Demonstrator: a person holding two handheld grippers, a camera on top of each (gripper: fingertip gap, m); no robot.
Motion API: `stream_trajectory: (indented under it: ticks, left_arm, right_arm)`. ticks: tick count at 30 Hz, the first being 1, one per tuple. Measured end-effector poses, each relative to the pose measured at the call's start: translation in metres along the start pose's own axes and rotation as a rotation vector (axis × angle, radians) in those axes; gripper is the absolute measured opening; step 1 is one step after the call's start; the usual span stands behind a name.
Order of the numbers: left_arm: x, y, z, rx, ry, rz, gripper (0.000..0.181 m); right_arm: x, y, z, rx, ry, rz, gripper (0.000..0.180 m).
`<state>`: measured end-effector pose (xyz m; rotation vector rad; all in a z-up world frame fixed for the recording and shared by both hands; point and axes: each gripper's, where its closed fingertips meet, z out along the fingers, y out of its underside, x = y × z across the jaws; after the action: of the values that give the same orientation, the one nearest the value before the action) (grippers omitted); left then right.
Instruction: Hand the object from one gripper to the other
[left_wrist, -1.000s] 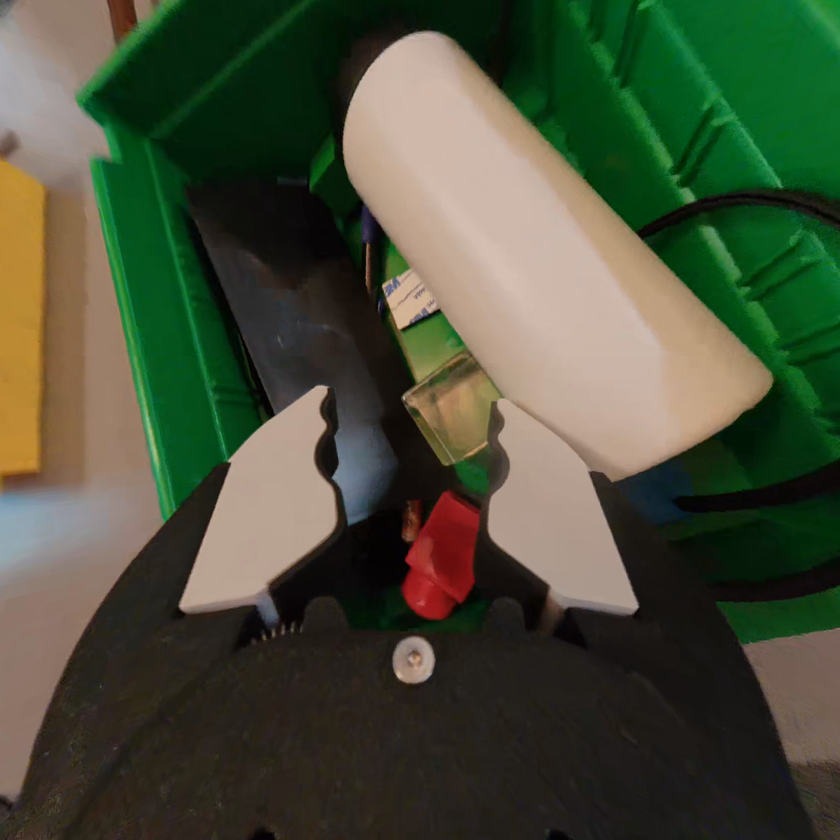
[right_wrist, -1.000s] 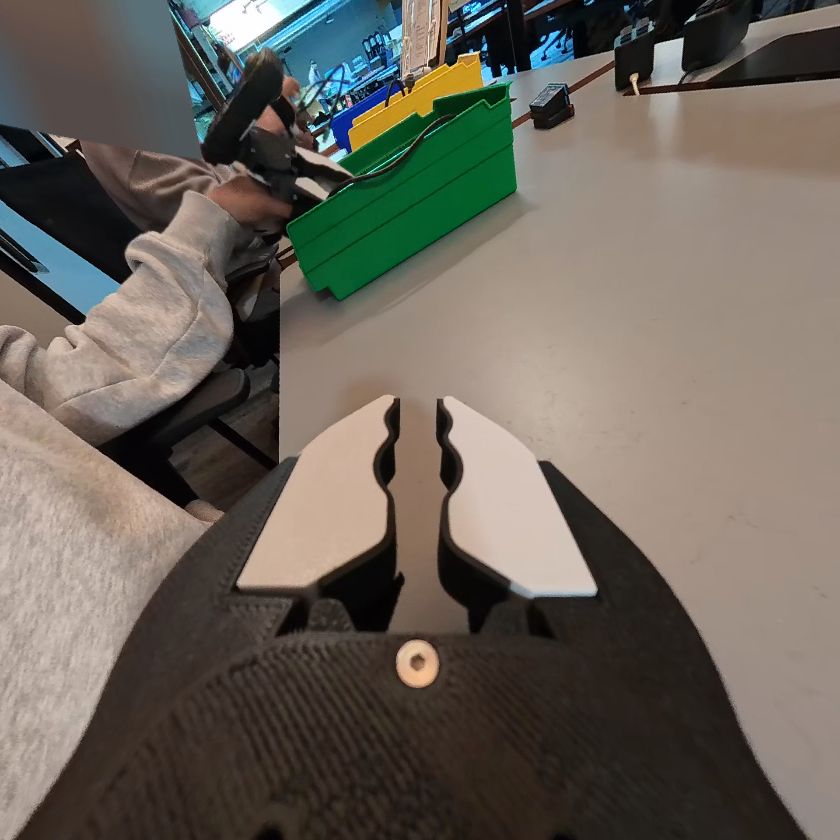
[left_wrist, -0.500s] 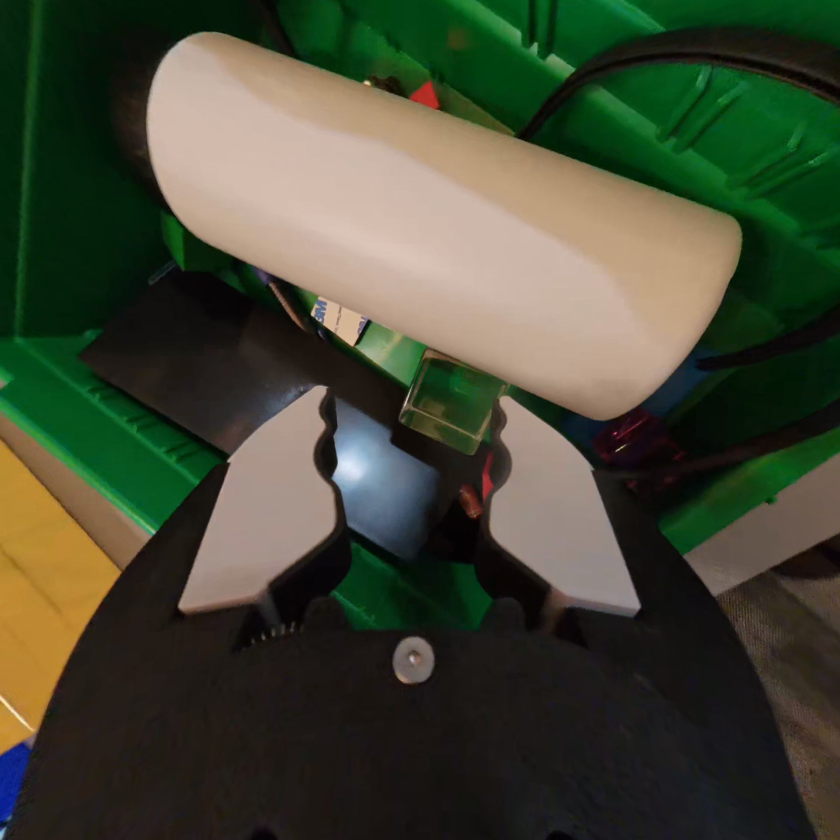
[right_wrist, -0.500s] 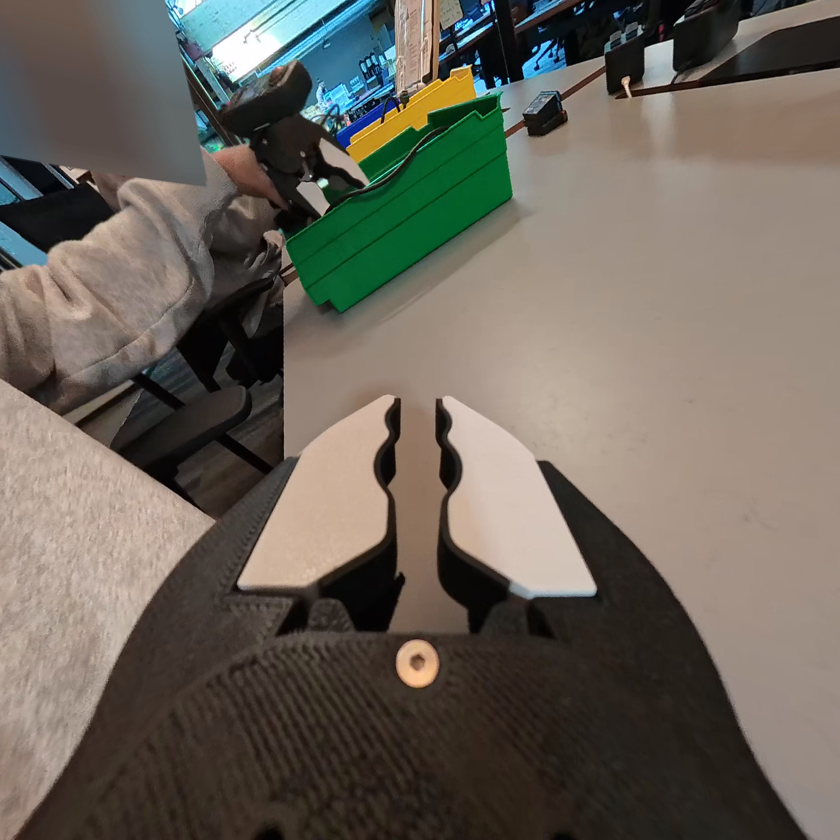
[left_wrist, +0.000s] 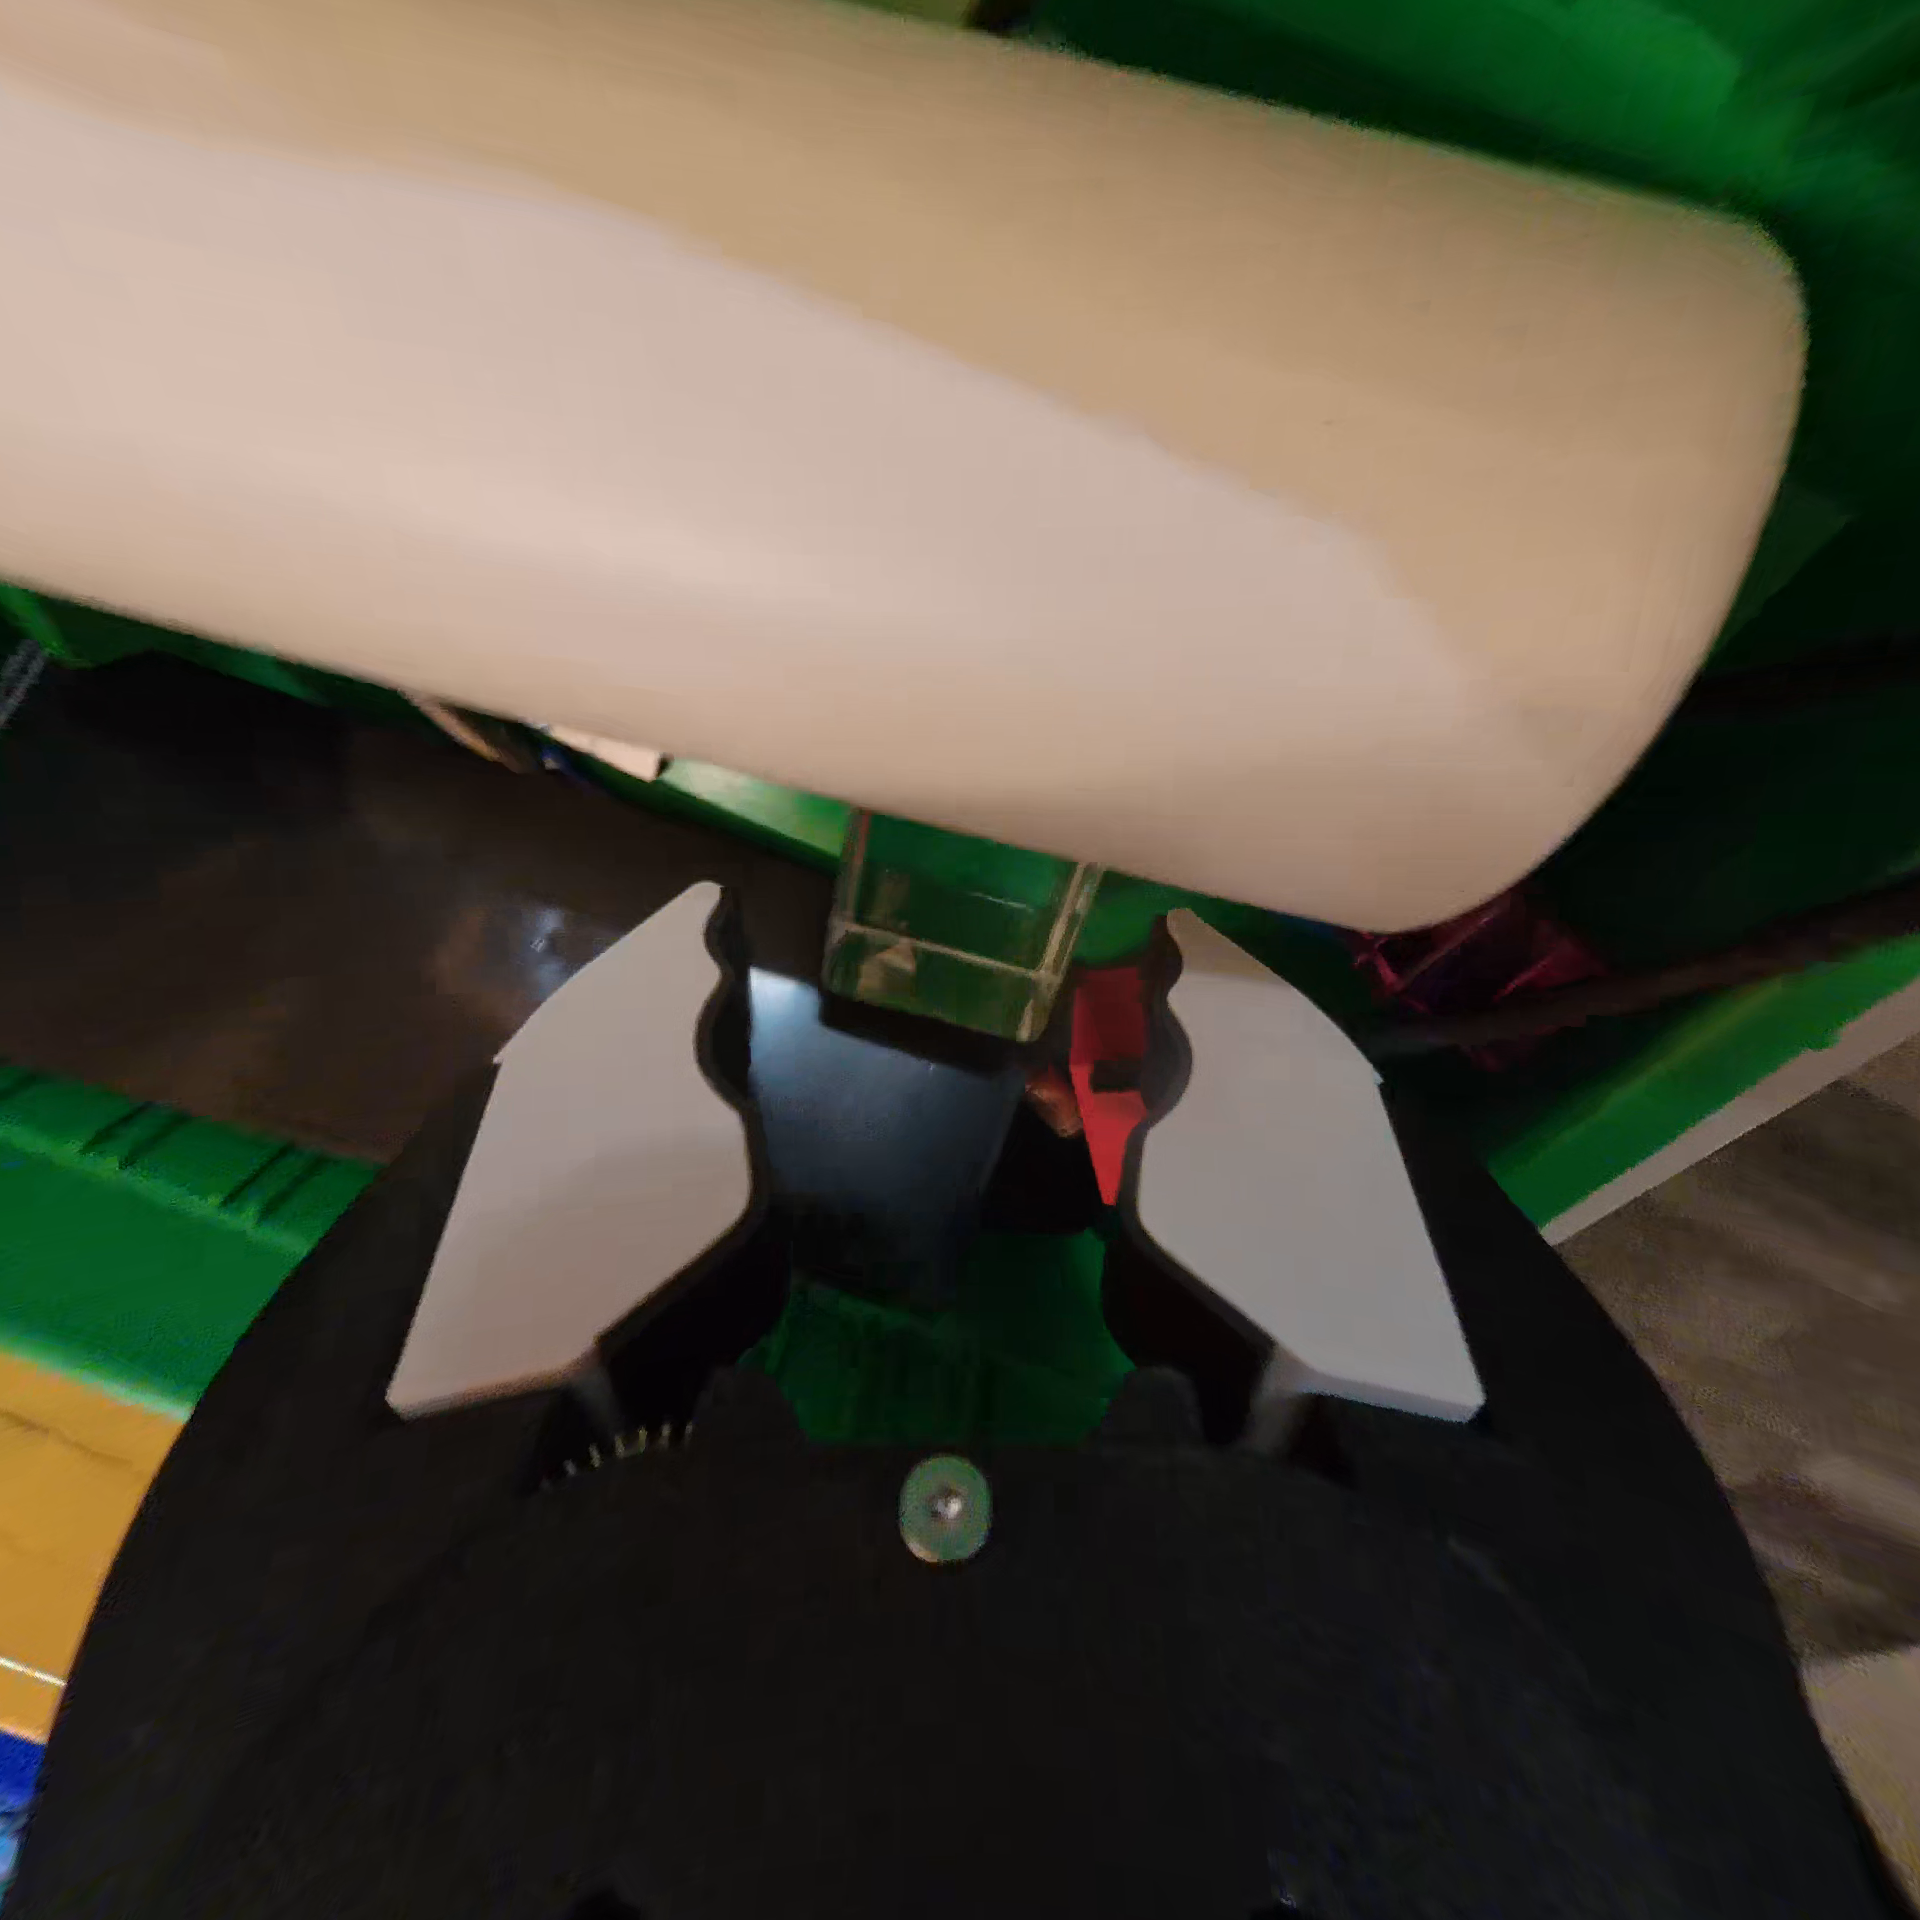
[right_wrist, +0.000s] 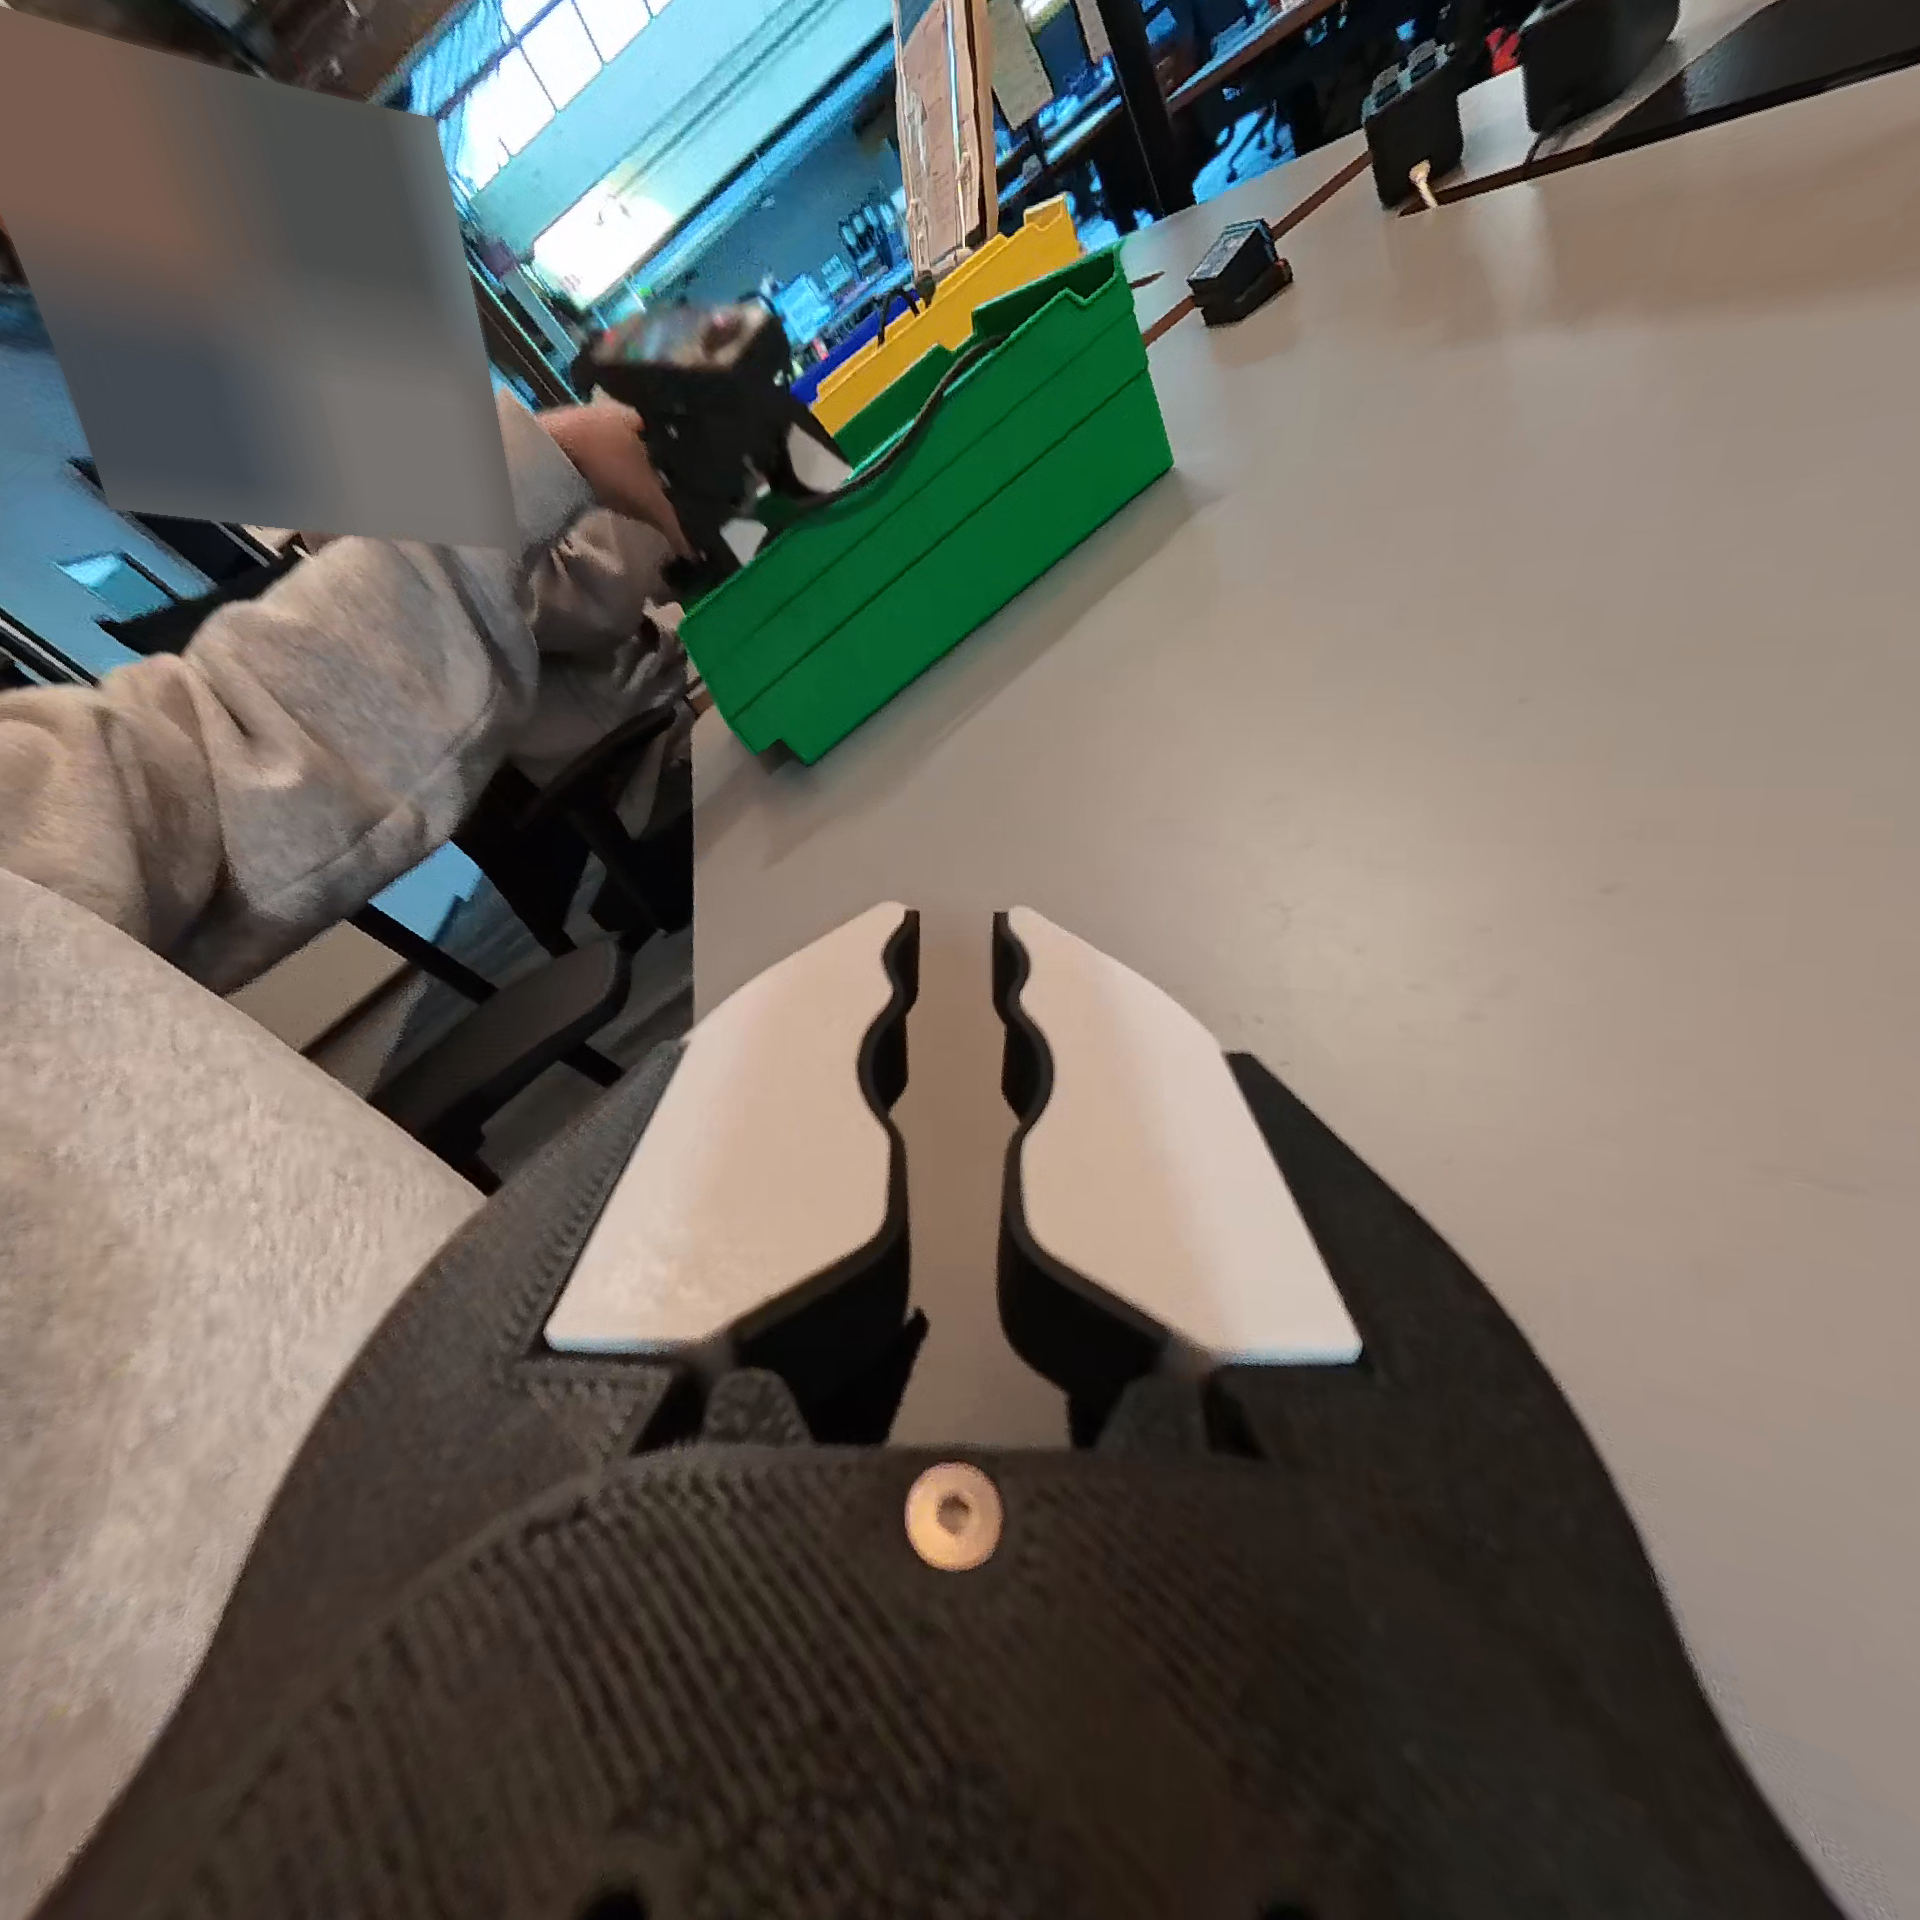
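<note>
My left gripper is open and empty, reaching down into a green bin. A small clear block lies right between its fingertips, not clamped. A large white cylinder lies across the bin just beyond the block. A red piece sits by the right finger. My right gripper is empty, its jaws nearly together with a narrow gap, low over the grey table. In the right wrist view the left gripper shows at the green bin's near end.
A black flat item and black cables lie in the bin. A yellow bin and a blue one stand behind the green bin. A small black device lies farther back. A person's grey sleeve is at the left. Tip to tip, the grippers are about 45 centimeters apart.
My left gripper has swung round and moved deeper into the bin, closer to the clear block and white cylinder. It stays open. The right gripper has barely moved.
</note>
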<state>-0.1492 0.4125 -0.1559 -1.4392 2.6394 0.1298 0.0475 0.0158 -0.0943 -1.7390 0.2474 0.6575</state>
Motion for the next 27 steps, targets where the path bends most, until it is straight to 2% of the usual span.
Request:
stream_trajectory:
  ticks: [2,4,7,10,12,15,18,22,24,27]
  left_arm:
    - [0.002,0.001,0.011,-0.057,-0.004,0.058,0.073]
    - [0.002,-0.001,0.016,-0.070,0.008,0.087,0.049]
    - [-0.002,-0.001,0.010,-0.043,-0.004,0.046,0.048]
    - [-0.019,0.008,-0.018,0.032,-0.098,-0.041,0.048]
    - [-0.036,0.014,-0.051,0.155,-0.202,-0.122,0.049]
    - [-0.044,0.000,-0.106,0.475,-0.273,-0.266,0.048]
    - [-0.020,-0.049,-0.156,0.827,-0.181,-0.357,0.048]
    - [0.046,-0.149,-0.206,1.247,0.117,-0.424,0.047]
    - [0.086,-0.205,-0.215,1.369,0.333,-0.429,0.047]
    - [0.145,-0.283,-0.208,1.405,0.683,-0.421,0.047]
  right_arm:
    - [0.001,-0.002,-0.002,0.025,-0.015,0.045,0.014]
    - [0.002,-0.003,-0.004,0.043,-0.017,0.072,0.014]
    - [0.004,-0.005,-0.006,0.054,-0.012,0.077,0.014]
    - [0.004,-0.005,-0.006,0.055,-0.011,0.075,0.014]
    - [0.004,-0.004,-0.004,0.048,-0.017,0.084,0.014]
    - [0.004,-0.003,-0.003,0.048,-0.029,0.100,0.015]
    - [0.002,-0.003,-0.002,0.044,-0.037,0.094,0.016]
    - [-0.008,-0.006,-0.003,0.045,-0.060,0.031,0.019]
    - [-0.019,-0.011,-0.007,0.059,-0.077,-0.041,0.023]
    - [-0.036,-0.019,-0.016,0.073,-0.088,-0.234,0.035]
